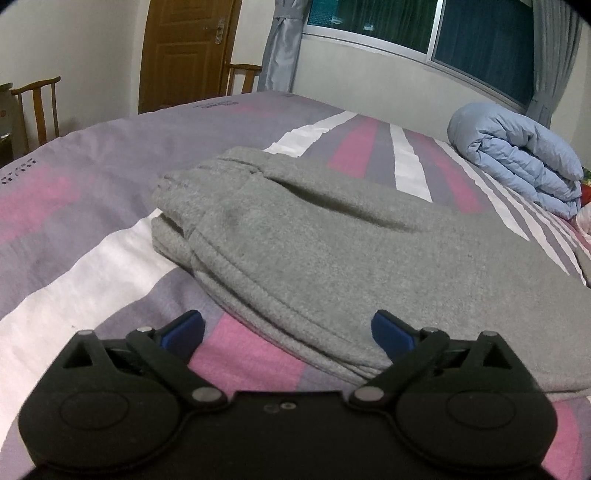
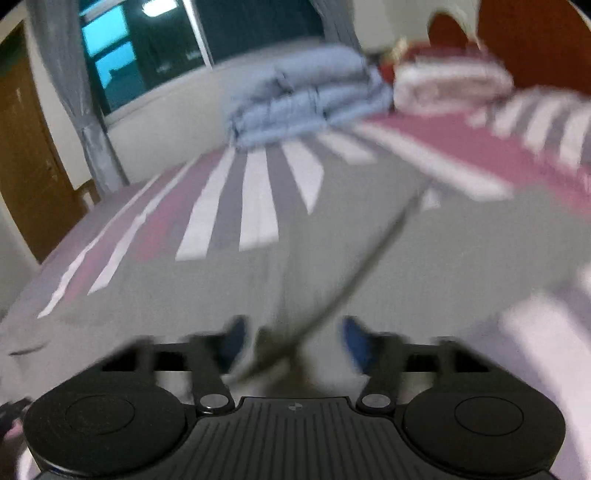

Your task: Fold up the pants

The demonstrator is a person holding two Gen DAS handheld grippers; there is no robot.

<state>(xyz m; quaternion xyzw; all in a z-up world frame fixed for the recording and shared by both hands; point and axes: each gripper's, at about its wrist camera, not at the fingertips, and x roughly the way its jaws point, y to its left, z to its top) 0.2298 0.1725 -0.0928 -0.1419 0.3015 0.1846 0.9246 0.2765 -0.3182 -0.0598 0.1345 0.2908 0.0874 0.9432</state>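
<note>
Blurred look over the grey pants [image 2: 369,258]

Our right hand-held gripper [image 2: 291,343] stands parted over the pants, grey cloth between its blue pads; folded blue quilt [image 2: 306,103] lies beyond them.

The folded grey fleece pants [image 1: 332,236] lie on the striped pink, white and lilac bed [image 1: 92,206], near its middle. Behind them, toward the bed's far right corner under the window, sits a rolled pale blue quilt [image 1: 517,155]. Two wooden chairs [image 1: 37,107] stand beyond the bed's left edge.

I see a striped bedsheet [image 1: 110,206], a rolled blue quilt [image 1: 517,155] by the window [image 1: 461,33], grey curtains [image 1: 280,48], a wooden door [image 1: 184,51] and a wooden chair [image 1: 37,107].
</note>
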